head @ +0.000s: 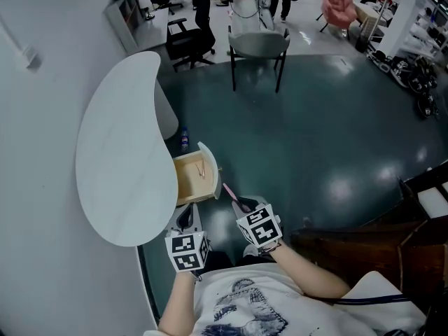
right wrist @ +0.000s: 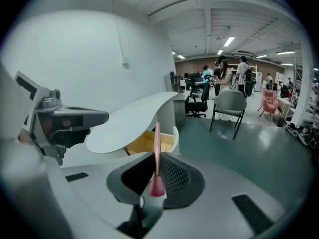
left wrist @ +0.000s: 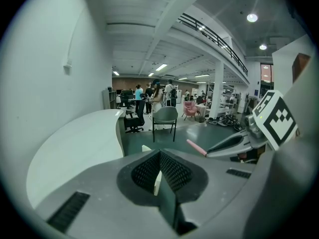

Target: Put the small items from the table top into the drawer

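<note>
carrying a thin pink stick (right wrist: 157, 138) pinched in the right claw (right wrist: 155, 157) — this looks like the delivery step. the drawer (head: 192, 182) stands open at the right edge of the worktop (head: 119, 159), near the stick. the left claw (left wrist: 159, 158) is closed, empty. next, i judge, the stick needs bringing over the drawer's open box — then releasing.

The head view looks steeply down; each gripper view sits close behind its jaws, and beyond the jaws all three share the table (head: 119, 152) and chair (head: 257, 44)
</note>
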A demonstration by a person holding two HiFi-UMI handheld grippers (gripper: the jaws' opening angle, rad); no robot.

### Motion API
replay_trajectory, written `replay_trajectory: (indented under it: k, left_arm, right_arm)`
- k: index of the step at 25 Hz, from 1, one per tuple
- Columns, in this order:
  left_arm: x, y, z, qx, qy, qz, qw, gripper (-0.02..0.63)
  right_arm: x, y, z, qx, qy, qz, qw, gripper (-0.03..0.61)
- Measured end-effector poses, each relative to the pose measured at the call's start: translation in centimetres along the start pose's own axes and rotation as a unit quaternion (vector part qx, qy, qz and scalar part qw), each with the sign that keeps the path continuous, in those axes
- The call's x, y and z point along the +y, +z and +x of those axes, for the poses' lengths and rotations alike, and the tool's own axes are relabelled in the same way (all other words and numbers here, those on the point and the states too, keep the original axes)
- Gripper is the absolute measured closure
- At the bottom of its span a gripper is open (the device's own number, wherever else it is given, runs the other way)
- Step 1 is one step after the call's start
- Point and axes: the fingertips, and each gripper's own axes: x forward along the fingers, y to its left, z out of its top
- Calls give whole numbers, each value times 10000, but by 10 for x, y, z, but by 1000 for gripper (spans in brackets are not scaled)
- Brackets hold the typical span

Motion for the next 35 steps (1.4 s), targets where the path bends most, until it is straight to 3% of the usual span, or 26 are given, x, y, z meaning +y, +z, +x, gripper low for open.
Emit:
replay_trajectory:
  k: [8, 21, 27, 35]
  left_arm:
    - [30, 4, 24, 192, -96, 16, 9998, 589]
    - [112, 9, 104, 583, -750, 300, 9950, 589]
    - [154, 5, 143, 659, -922, 291, 9931, 589]
    - [179, -10, 185, 791, -964, 299, 9917, 589]
  right_arm:
    - [6, 10, 32, 148, -13, 177, 9997, 518]
    - [16, 48, 135, 415, -403, 603, 9965, 518]
    - [14, 61, 188, 577, -664, 557, 9946, 518]
    - [11, 56, 239, 829, -570, 547, 9934, 518]
